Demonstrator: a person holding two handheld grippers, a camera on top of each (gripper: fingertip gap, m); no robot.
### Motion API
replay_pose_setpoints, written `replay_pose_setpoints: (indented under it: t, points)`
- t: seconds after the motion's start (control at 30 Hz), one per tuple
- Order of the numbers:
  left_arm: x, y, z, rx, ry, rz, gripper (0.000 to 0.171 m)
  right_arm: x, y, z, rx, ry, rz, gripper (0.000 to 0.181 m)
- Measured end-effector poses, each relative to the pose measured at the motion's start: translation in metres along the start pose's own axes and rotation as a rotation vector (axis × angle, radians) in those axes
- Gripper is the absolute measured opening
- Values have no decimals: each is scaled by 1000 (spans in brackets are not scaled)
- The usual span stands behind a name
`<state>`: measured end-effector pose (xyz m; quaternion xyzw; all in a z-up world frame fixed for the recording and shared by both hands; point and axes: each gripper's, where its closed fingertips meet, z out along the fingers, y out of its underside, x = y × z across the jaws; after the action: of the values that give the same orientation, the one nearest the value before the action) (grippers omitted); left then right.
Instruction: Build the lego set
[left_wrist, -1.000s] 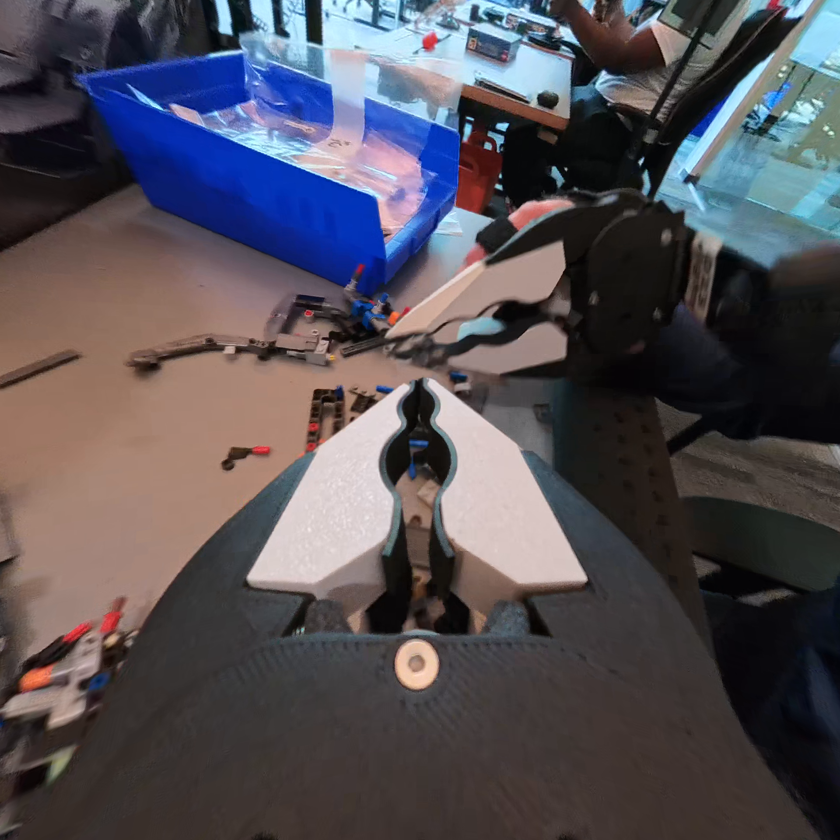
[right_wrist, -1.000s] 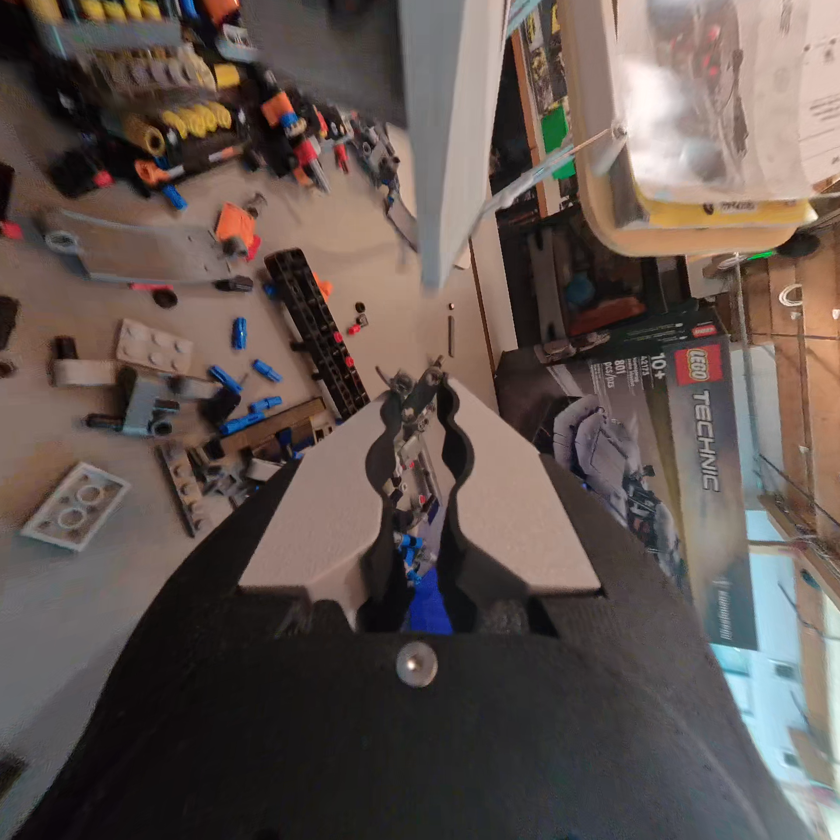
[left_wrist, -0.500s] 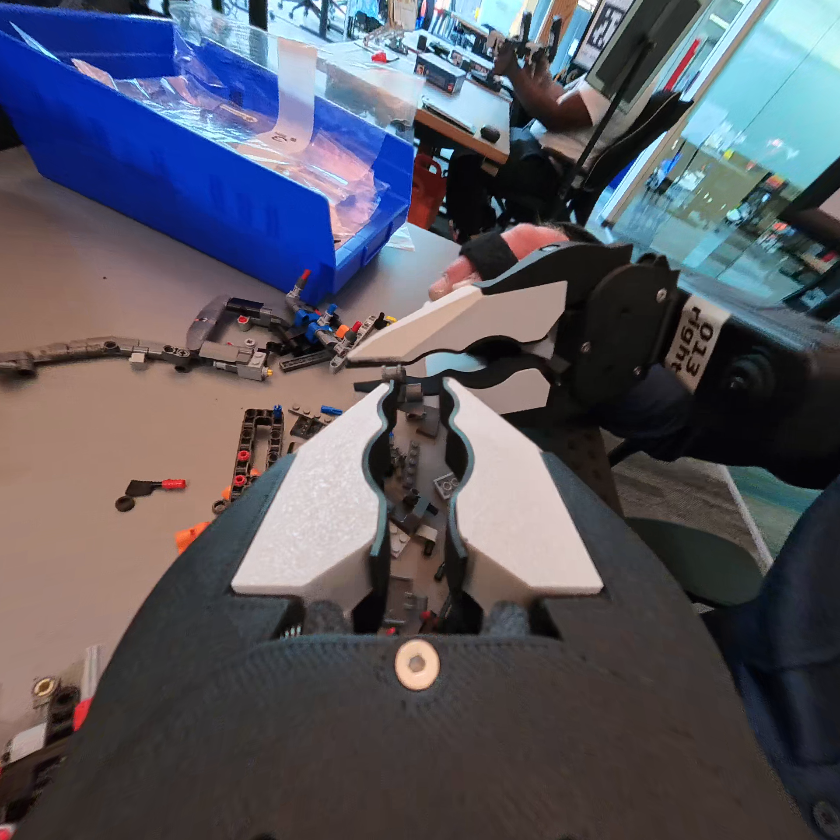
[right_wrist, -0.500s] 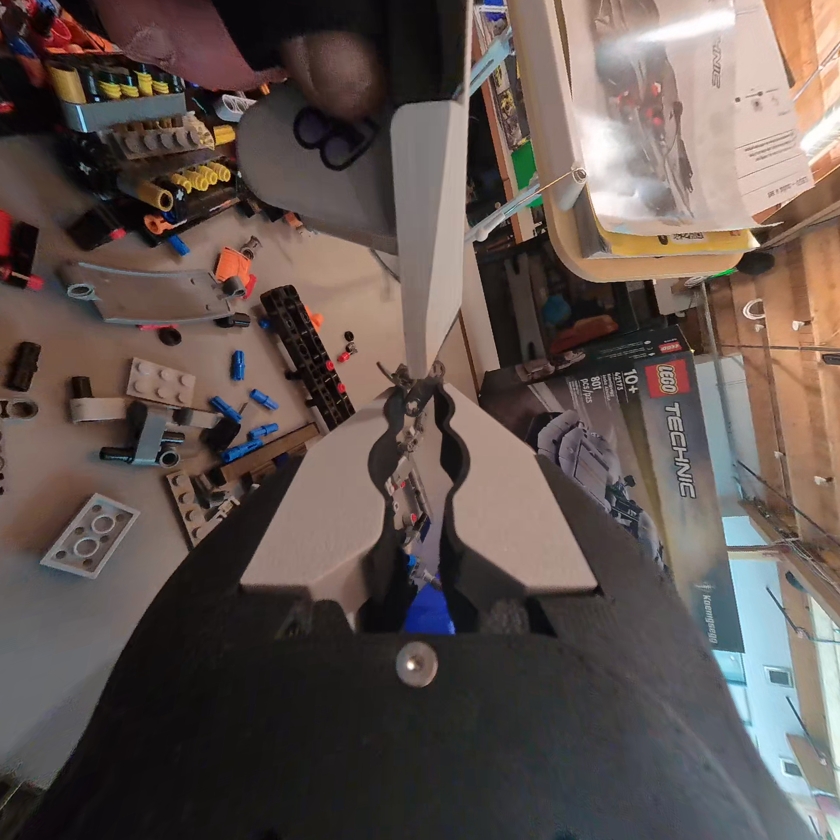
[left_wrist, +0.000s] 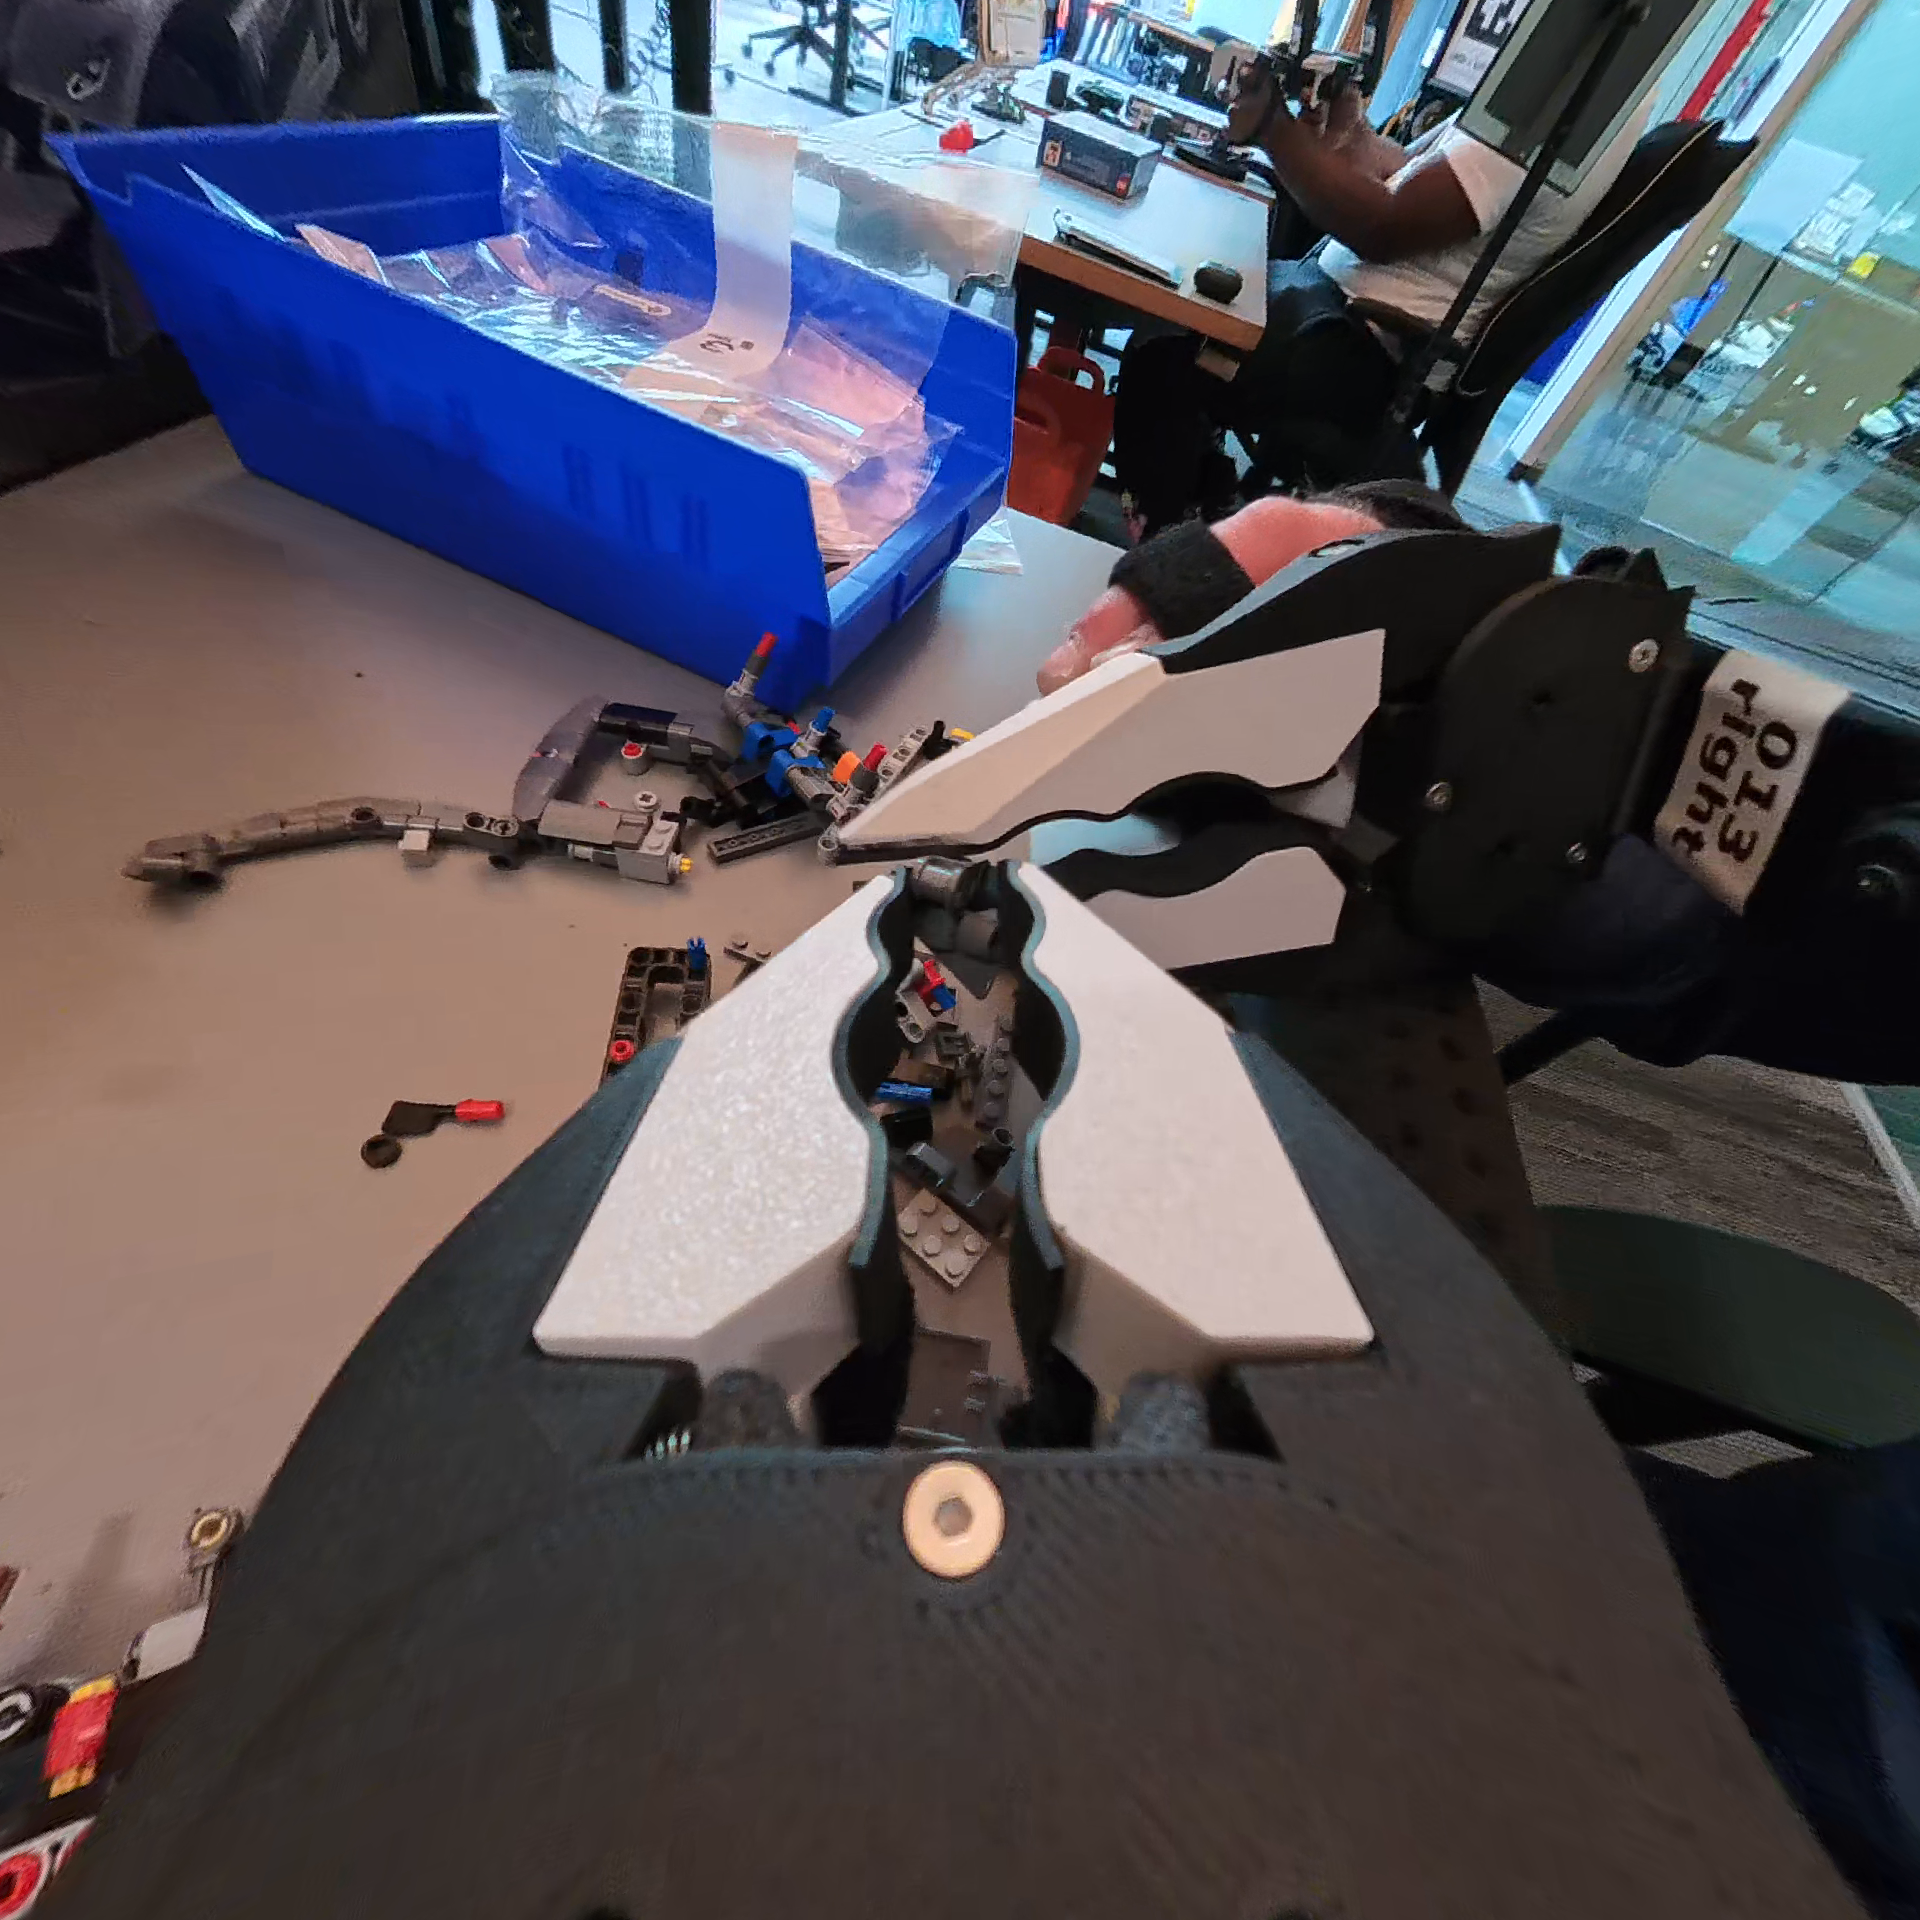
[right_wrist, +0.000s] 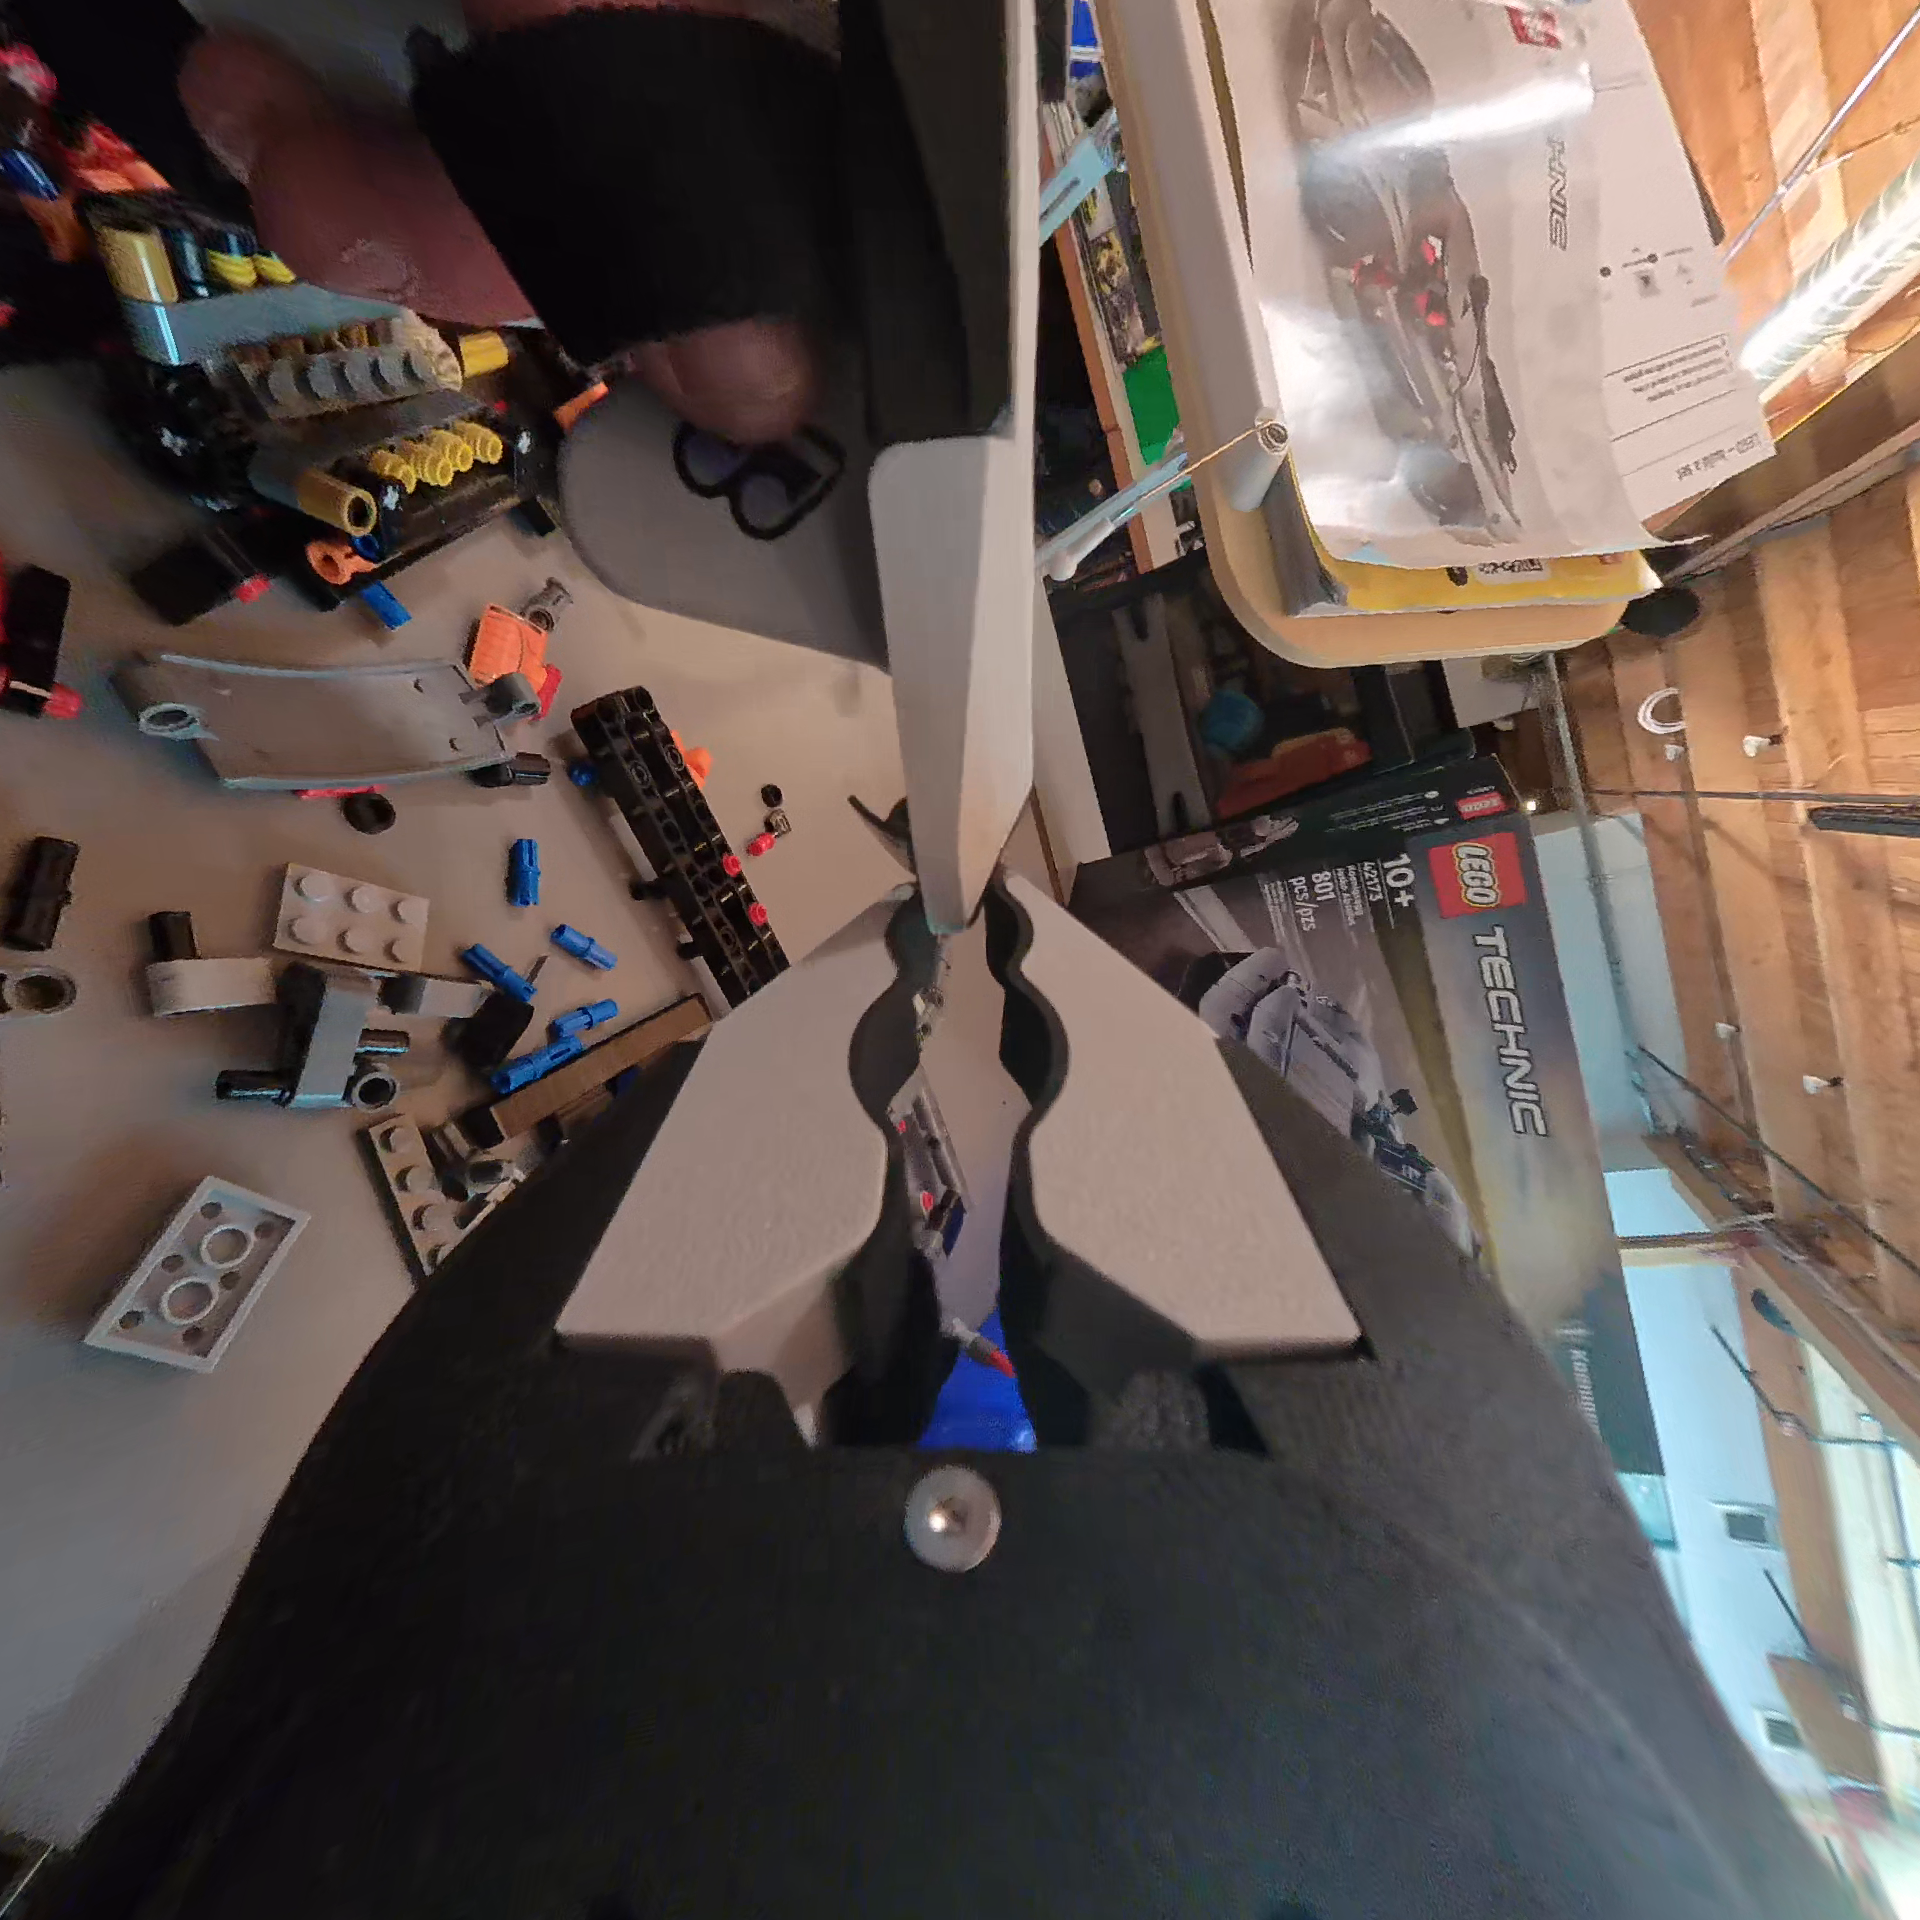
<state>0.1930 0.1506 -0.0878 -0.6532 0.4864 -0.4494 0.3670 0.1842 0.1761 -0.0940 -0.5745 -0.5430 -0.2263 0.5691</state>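
Left tool (left_wrist: 956, 883) is pinching a small grey piece (left_wrist: 940, 881) at its tips, jaws narrow. Right tool (left_wrist: 847, 847) is meeting it tip to tip, closed on a thin dark part (right_wrist: 928, 1003). Both parts look light, rigid and slick, so grip at the flats. Beyond the piece, loose parts (left_wrist: 790, 764) are lying on the surface (left_wrist: 260, 997); the blue bin (left_wrist: 499, 468) is sitting farther back.

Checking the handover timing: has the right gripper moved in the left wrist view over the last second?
Yes. Measured against the left gripper, the right gripper has closed in, its tip now meeting the left gripper's tips over a small grey piece.
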Motion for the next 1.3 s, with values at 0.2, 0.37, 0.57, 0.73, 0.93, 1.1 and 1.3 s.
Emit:
replay_pose_setpoints:
  t: [0.2,0.37,0.57,0.73,0.93,1.1,1.3]
  points:
    - [1,3,-2,-23,12,-2,6,-3,2,-1,-1,-34,20,3]
    - [0,4,-2,-24,28,-28,6,-3,5,0,-14,-49,42,2]
    - [6,1,-5,23,157,-140,6,-4,-1,-4,60,-110,127,2]
    - [4,-13,-13,122,195,-162,6,2,-7,-10,176,-213,361,0]
    - [1,-27,-17,233,215,-155,6,-8,-9,-7,264,-544,801,23]
    - [11,-33,-9,267,220,-99,6,2,-22,-12,383,-653,998,30]
    - [4,-35,-7,278,122,-9,6,5,-29,-20,469,-731,1074,30]
